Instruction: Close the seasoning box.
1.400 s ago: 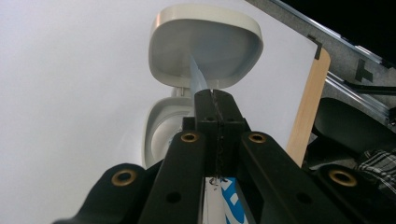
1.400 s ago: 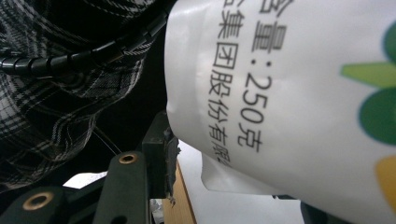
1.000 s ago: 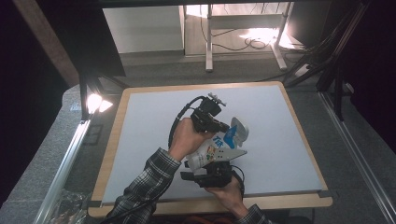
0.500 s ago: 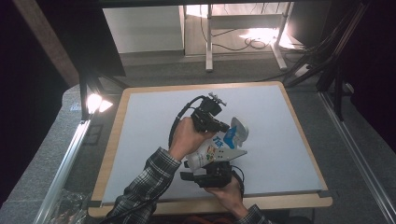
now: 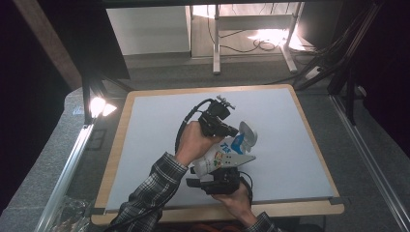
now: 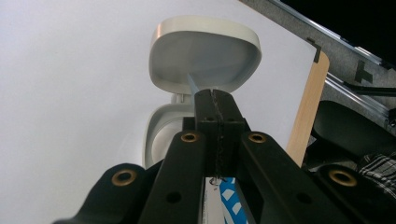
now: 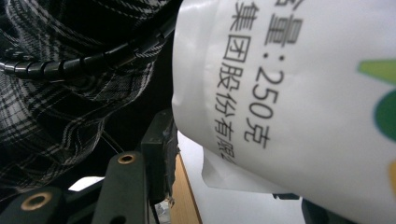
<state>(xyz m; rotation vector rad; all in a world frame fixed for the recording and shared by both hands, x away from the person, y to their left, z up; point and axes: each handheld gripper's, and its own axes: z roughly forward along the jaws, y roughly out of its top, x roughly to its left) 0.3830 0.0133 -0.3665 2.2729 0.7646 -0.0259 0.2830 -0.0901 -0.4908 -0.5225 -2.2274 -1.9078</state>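
A white pouch [image 5: 216, 158] with blue and green print and a white flip lid [image 5: 248, 136] is held tilted above the table's near middle. My right gripper [image 5: 225, 167] grips it from below, jaws shut on the lower part of the pouch [image 7: 299, 93]; one of its fingers [image 7: 159, 149] presses the pouch's edge. From the left, my left gripper [image 5: 235, 131] reaches to the pouch's open top. Its jaws [image 6: 215, 95] are shut, pinching a thin pale-blue tab [image 6: 192, 85] just under the raised lid [image 6: 205, 56].
The white mat [image 5: 154, 130] lies on a wood-edged table [image 5: 118, 145]. A lit lamp [image 5: 99, 106] stands off the left edge. A metal rail [image 5: 67, 169] runs along the left side, and a crumpled plastic bag [image 5: 67, 217] lies at the near left.
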